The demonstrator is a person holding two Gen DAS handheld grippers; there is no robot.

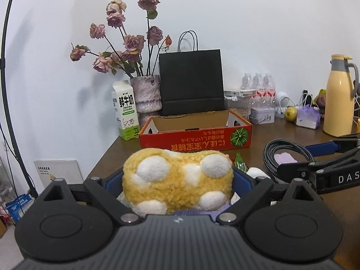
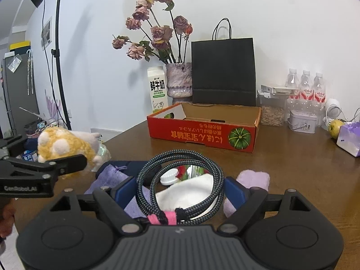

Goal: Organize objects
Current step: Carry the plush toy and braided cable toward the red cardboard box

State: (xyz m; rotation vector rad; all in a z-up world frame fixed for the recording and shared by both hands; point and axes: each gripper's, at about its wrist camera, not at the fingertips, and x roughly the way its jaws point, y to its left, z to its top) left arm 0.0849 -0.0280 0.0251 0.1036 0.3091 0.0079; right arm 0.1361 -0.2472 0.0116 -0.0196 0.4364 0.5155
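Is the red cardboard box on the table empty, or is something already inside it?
It looks empty: the red box shows only bare cardboard floor in the right wrist view, though its near wall hides the front strip.

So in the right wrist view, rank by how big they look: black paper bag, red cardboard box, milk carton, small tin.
1. Red cardboard box and black paper bag: too close to rank; the box sits nearer the camera.
2. Milk carton.
3. Small tin.
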